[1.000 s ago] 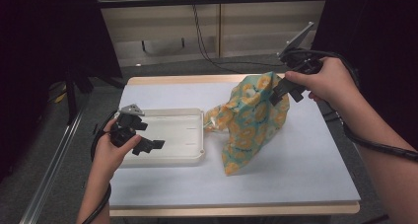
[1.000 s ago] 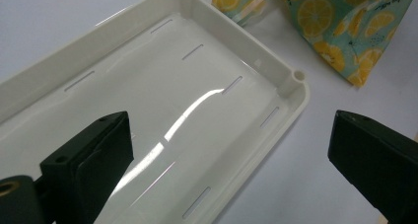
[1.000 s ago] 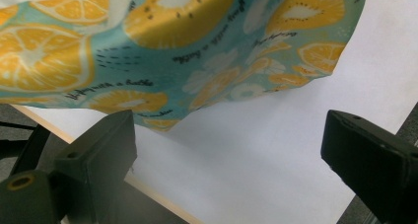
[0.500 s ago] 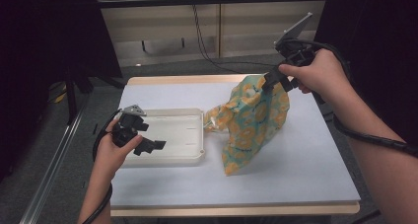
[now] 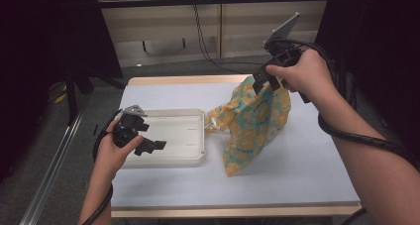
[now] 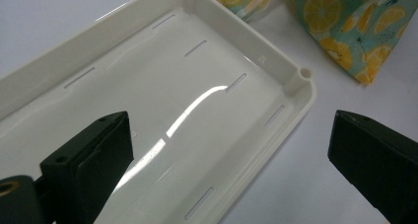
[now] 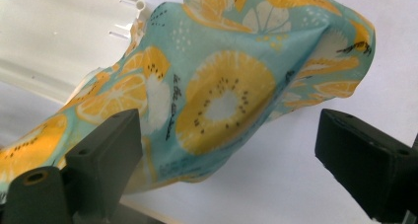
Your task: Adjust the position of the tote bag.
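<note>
Right gripper (image 5: 261, 82), upper right of high view: jaws spread wide, have just been closing slightly, no pinch seen on teal cloth bag with orange citrus print (image 5: 255, 121), which stands mid-table, its left corner at shallow white plastic tray (image 5: 193, 158).

Left gripper (image 5: 148, 144) spread over tray, holding nothing.

Likely step: regrasping bag; next, close on top edge.

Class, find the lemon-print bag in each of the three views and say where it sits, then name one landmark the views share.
High view: the lemon-print bag stands right of centre, just right of the white tray.
Left gripper view: the bag fills the top right corner, beyond the tray's far corner.
Right gripper view: the bag spreads across the centre, behind the open jaws.
Shared landmark: the tray's rounded corner beside the bag.
</note>
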{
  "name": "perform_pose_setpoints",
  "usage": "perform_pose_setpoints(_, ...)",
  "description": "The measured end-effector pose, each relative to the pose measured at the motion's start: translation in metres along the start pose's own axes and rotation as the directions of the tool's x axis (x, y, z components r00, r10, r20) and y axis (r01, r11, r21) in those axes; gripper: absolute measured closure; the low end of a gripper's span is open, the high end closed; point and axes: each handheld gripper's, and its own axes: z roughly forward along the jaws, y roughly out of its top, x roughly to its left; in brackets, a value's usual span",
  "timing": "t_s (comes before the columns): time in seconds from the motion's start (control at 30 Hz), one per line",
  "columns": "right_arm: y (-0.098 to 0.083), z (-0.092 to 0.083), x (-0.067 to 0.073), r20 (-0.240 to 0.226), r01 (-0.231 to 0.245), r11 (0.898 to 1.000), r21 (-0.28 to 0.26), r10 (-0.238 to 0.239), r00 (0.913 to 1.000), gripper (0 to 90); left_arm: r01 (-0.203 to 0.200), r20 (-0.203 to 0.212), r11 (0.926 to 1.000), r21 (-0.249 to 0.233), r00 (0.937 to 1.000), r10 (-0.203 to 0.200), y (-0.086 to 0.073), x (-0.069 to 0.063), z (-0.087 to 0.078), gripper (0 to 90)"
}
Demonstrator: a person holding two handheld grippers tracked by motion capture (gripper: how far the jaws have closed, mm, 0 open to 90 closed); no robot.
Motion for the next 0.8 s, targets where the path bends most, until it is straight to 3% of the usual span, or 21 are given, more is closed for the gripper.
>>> perform_pose_setpoints(0.23,0.001,0.011,0.004,0.026,0.006,1.000,0.018,-0.007,0.9996,19.7,-0.005,-0.001,0.9999,0.009,1.0000,0.005,0.000,0.002,0.001,3.2)
perform_pose_setpoints(0.43,0.000,0.020,0.007,0.038,0.039,0.999,-0.016,-0.038,0.9985,24.1,-0.010,-0.003,0.9999,0.012,0.9999,0.010,0.001,0.000,0.002,3.2)
perform_pose_setpoints(0.6,0.000,0.023,0.004,0.040,0.022,1.000,-0.019,-0.021,0.9990,26.2,-0.010,-0.003,0.9997,0.020,0.9999,0.010,0.001,0.000,0.004,3.2)
perform_pose_setpoints(0.77,-0.002,0.030,0.001,0.026,-0.042,0.998,0.043,0.041,0.9988,33.4,-0.009,-0.006,0.9998,0.019,0.9999,0.009,0.000,0.000,0.005,3.2)
perform_pose_setpoints(0.8,-0.002,0.030,0.002,0.035,-0.035,0.999,0.033,0.034,0.9988,36.5,-0.013,-0.007,0.9997,0.021,0.9999,0.013,0.000,0.000,0.005,3.2)
